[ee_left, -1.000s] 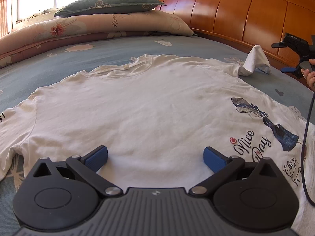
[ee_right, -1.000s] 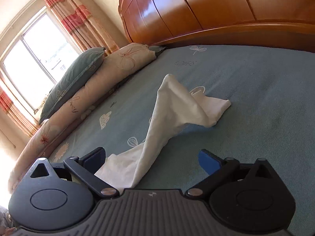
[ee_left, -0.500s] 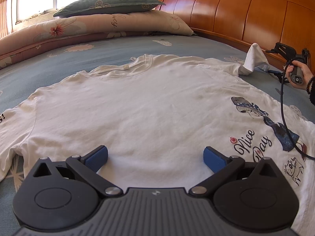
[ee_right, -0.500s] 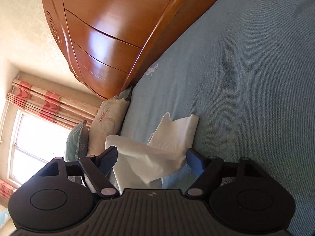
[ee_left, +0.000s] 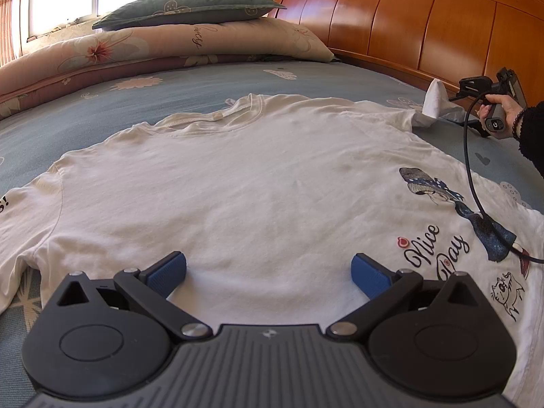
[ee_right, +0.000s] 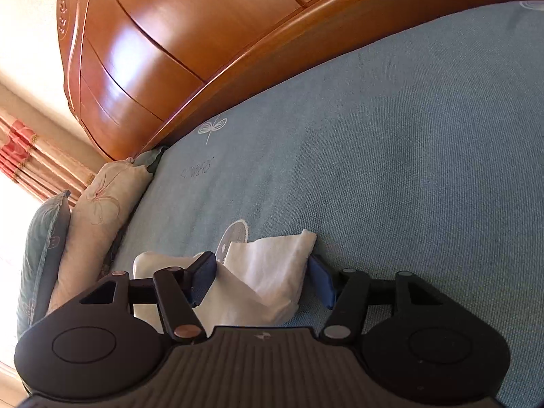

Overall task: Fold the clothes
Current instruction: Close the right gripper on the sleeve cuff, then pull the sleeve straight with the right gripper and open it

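Observation:
A white T-shirt (ee_left: 255,187) with a "Nice Day" print lies flat, front up, on the blue bed sheet (ee_left: 136,102). My left gripper (ee_left: 268,265) hovers open over its lower middle, with only flat cloth between the blue pads. The far right sleeve (ee_left: 433,100) stands bunched up near the headboard. A person's hand (ee_left: 503,112) holds my right gripper there. In the right wrist view the folded sleeve (ee_right: 278,285) lies between the fingers of my right gripper (ee_right: 261,265). The jaws are partly narrowed around it, with a gap still showing on the left side.
A wooden headboard (ee_left: 425,27) runs along the far right, close behind the sleeve. A green pillow (ee_left: 190,10) rests on a floral bolster (ee_left: 170,44) at the back by the window. A black cable (ee_left: 471,170) hangs over the shirt's print.
My right gripper has dropped and rolled down onto the sleeve, and its fingers have drawn closer around the cloth. My left gripper and the shirt body have not moved.

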`<state>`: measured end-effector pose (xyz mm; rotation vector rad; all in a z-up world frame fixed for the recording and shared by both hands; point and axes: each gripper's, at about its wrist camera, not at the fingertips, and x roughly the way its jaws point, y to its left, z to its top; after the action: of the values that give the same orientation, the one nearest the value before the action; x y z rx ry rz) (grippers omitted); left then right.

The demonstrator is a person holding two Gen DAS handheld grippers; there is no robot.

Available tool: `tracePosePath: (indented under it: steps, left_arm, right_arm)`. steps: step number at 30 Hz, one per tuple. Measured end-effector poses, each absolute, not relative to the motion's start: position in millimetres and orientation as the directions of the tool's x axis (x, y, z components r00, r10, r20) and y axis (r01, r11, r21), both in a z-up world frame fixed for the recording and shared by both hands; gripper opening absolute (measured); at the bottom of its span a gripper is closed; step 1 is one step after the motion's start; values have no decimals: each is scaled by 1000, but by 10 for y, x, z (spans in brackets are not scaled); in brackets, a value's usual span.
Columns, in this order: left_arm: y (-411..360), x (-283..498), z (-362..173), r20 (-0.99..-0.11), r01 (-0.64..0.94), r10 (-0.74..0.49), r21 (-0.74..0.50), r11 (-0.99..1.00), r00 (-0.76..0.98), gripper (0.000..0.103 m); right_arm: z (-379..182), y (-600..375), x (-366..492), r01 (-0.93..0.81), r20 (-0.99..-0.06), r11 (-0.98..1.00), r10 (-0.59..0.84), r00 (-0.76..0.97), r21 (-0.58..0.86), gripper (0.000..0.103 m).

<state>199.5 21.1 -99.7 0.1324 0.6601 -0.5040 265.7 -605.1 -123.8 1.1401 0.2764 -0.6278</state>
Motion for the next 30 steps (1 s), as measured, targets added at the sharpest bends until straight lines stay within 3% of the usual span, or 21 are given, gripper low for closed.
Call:
tracePosePath:
  steps: [4,6,8,9,30]
  left_arm:
    - [211,1994,-998,-616,488,-405,-38,872,675,102]
    - [209,1995,-998,-616,488,-404,-38,872,676,102]
    - [207,1995,-998,-616,488,-405,-38,872,675,102]
    - [208,1996,-998,-616,488,-405,-38,872,675,102]
    - [203,1992,-999,-617,488,-402,-33,872,677,102]
  right_arm:
    - [-1350,-6105,2515,543,-466,212,-322,824,813,55]
    - [-1324,-6097,2565,595,-513,241,-328,794,767,38]
    - [-1299,-6099,2640,640,-557,276,-326,764,717,13]
    - [-1283,-6099,2660,651,-569,292,-324,756,700,9]
    - [-333,-6178,1926,678,-486,515,-473,735,524,9]
